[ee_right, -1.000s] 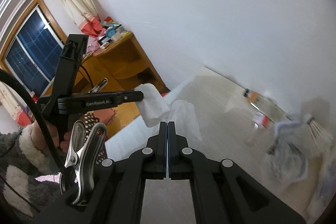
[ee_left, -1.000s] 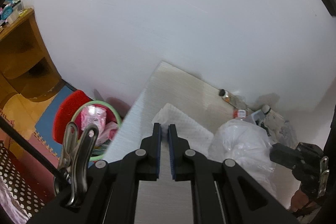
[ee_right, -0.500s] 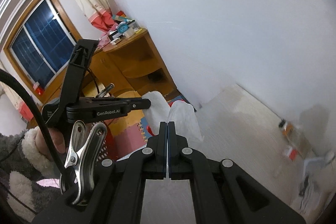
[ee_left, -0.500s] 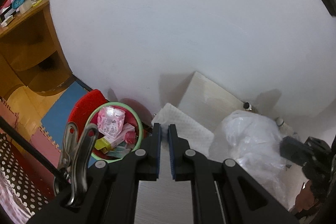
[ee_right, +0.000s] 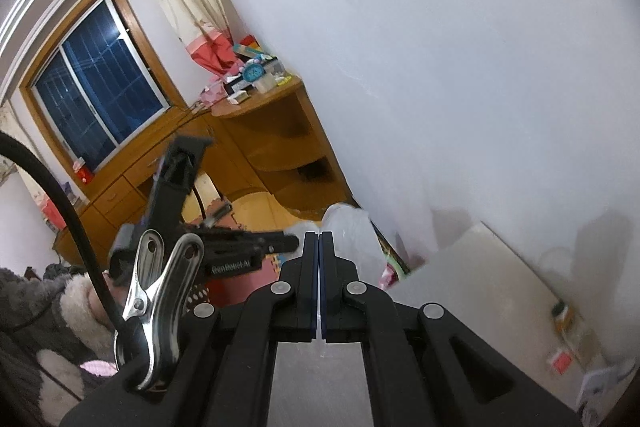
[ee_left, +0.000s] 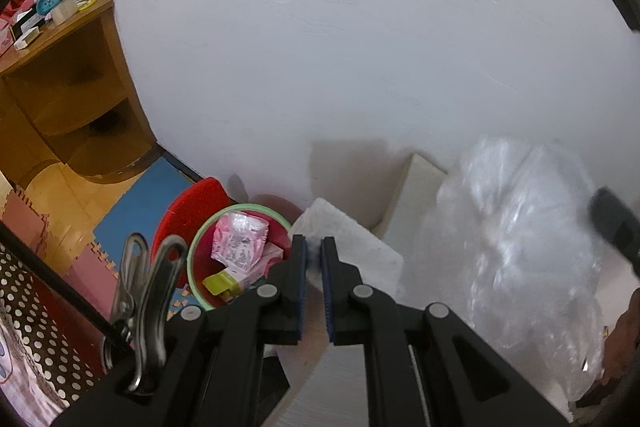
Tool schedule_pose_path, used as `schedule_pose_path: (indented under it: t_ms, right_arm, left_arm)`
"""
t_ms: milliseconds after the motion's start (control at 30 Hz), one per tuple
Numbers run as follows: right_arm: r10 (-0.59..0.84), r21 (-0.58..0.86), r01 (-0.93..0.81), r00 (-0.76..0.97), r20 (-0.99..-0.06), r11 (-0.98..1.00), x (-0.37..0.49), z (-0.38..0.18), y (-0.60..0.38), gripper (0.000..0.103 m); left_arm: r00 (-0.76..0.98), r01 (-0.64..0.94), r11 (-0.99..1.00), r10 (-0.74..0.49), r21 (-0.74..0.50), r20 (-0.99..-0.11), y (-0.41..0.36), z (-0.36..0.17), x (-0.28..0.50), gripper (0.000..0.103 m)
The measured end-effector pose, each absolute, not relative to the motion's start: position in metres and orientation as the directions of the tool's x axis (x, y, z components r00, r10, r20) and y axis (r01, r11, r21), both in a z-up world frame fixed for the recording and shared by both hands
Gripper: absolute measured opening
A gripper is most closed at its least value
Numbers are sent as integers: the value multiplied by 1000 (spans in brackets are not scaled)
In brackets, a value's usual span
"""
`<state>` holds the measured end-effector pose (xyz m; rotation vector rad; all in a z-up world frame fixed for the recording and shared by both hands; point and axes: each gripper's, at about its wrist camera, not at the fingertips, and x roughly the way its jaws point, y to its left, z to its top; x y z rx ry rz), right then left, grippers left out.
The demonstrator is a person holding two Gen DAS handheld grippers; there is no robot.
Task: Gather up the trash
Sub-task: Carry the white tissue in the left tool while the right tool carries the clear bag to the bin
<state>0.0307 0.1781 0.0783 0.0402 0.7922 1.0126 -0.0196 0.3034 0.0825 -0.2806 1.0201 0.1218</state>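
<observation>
1. both grippers have swung toward the trash bin (ee_left: 240,259) since a second ago; it now sits just left of the left gripper (ee_left: 313,247).
2. left gripper pinches a white tissue (ee_left: 352,247), nearly closed, right of the bin.
3. right gripper (ee_right: 319,241), fully closed, clamps a clear plastic bag (ee_right: 352,231).

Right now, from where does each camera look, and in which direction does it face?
Left wrist: it sits on the left gripper, facing steeply down past the table edge to the red trash bin on the floor; its fingers hold a white paper towel.
Right wrist: it sits on the right gripper, facing across the room toward the window and wooden desk; its fingers pinch a clear plastic bag, and a fuzzy sleeve shows.
Shared: towel, bag, desk and table appear in both; each view shows the other gripper.
</observation>
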Motion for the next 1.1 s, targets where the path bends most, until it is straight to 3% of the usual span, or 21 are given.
schedule_pose_path:
  t_ms: [533, 1100]
  right_arm:
    - [792, 381, -770, 253, -555, 513, 40, 89, 255, 1]
    - [721, 408, -702, 217, -658, 583, 70, 49, 311, 1]
  left_arm:
    - [513, -274, 942, -28, -195, -858, 377, 73, -9, 8]
    - [477, -323, 909, -85, -264, -875, 425, 29, 14, 8]
